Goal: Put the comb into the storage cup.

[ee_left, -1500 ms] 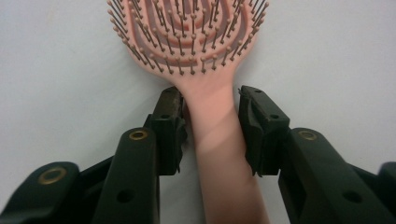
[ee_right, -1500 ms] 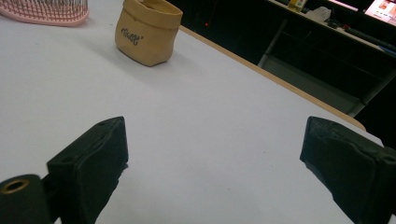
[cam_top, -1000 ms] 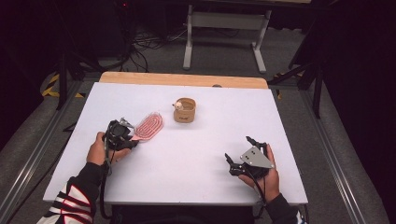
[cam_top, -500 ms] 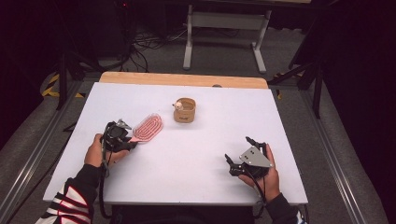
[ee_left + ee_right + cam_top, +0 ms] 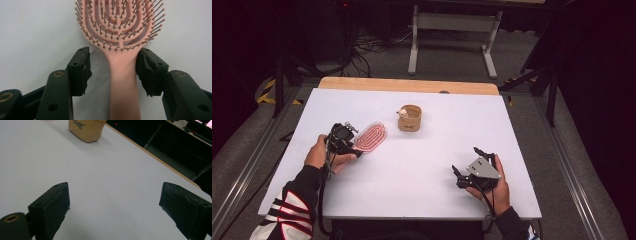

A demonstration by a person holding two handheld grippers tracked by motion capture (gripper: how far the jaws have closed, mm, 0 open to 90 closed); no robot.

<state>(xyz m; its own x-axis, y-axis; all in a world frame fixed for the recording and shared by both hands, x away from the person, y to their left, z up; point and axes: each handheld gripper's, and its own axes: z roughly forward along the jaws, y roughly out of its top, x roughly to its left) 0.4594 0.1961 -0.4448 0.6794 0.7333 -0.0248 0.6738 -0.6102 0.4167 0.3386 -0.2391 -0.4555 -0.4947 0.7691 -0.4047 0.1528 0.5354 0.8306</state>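
A pink hairbrush [image 5: 370,136] lies bristles up on the white table [image 5: 437,150], left of centre. My left gripper [image 5: 353,141] is open around its handle. In the left gripper view the brush [image 5: 120,22] runs up between the jaws of the left gripper [image 5: 113,62]. The right-hand jaw touches the handle and the left-hand jaw stands a little off it. My right gripper [image 5: 465,160] rests low near the front right of the table. It is open, and in its own view nothing lies between the jaws of the right gripper [image 5: 113,197].
A small tan fabric cup [image 5: 410,119] stands behind the table's middle, with a small pale object [image 5: 402,113] at its rim. The same cup [image 5: 86,130] is far ahead in the right gripper view. A wooden strip [image 5: 407,85] edges the far side.
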